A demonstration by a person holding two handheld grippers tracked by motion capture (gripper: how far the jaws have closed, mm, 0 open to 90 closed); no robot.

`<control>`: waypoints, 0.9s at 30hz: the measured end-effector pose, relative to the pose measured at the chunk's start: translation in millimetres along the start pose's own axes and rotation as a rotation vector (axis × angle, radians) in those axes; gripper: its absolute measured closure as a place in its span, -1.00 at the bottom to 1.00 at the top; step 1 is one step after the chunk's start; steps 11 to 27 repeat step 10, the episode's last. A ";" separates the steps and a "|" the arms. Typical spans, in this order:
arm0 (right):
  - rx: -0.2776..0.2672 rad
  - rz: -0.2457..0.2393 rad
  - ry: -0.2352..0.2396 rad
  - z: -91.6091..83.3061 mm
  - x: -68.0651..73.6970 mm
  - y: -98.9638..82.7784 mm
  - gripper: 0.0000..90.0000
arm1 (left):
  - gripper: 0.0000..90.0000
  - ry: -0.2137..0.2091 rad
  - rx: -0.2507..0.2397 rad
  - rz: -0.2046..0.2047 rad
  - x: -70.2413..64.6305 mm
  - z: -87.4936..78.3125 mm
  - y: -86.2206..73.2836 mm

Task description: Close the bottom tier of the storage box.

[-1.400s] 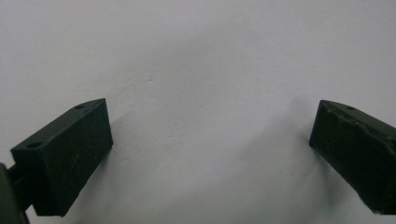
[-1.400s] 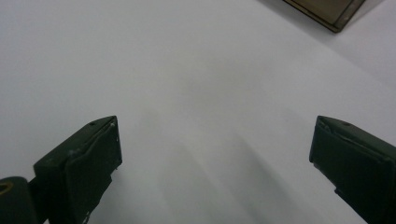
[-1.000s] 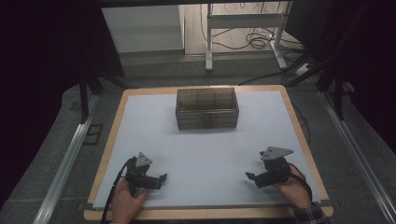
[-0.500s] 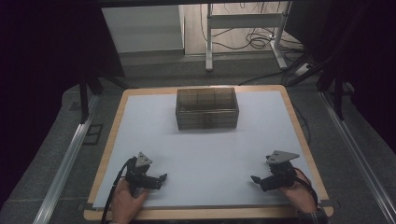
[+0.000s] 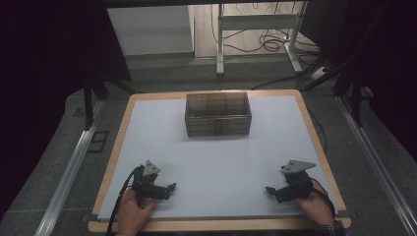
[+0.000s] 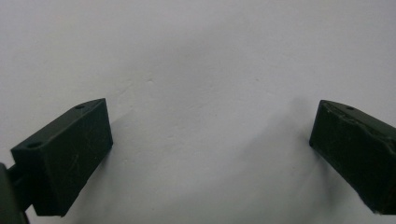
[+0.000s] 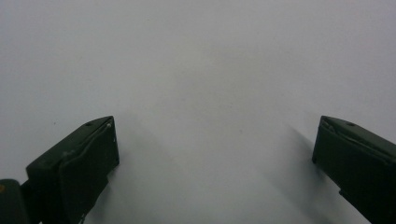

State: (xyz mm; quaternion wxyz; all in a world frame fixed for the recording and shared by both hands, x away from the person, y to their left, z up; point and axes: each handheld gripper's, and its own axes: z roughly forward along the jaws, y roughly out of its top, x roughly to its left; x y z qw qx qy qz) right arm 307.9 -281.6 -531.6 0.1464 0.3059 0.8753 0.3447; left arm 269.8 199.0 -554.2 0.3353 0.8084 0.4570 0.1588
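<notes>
I'm working in a lab recording booth.
Black curtains (image 5: 44,59), aluminium floor rails (image 5: 69,172), a white-topped wooden table (image 5: 216,162), loose cables (image 5: 270,42).

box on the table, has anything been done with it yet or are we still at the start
Nothing looks done yet: the clear compartment box sits shut and untouched at the far middle of the white table. In hand: nothing, as the left gripper and right gripper rest near the front edge, jaws wide apart over bare surface in both gripper views. Left to do: reaching the box and everything after it.
</notes>
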 end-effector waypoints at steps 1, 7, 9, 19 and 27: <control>0.000 0.000 0.000 0.1 -0.3 -0.2 -1.00 | -1.00 0.000 0.000 0.000 0.0 0.0 0.0; -0.004 0.001 0.000 0.3 0.2 -0.8 -1.00 | -1.00 0.000 0.000 0.000 -0.2 0.0 -0.1; -0.004 0.000 -0.001 0.4 0.1 -1.1 -1.00 | -1.00 0.000 -0.001 0.000 0.0 0.0 -0.2; -0.004 -0.001 -0.001 0.4 0.3 -1.0 -1.00 | -1.00 0.000 -0.002 -0.003 -0.4 0.1 -0.1; -0.004 -0.001 -0.001 0.4 0.3 -1.0 -1.00 | -1.00 0.000 -0.002 -0.003 -0.4 0.1 -0.1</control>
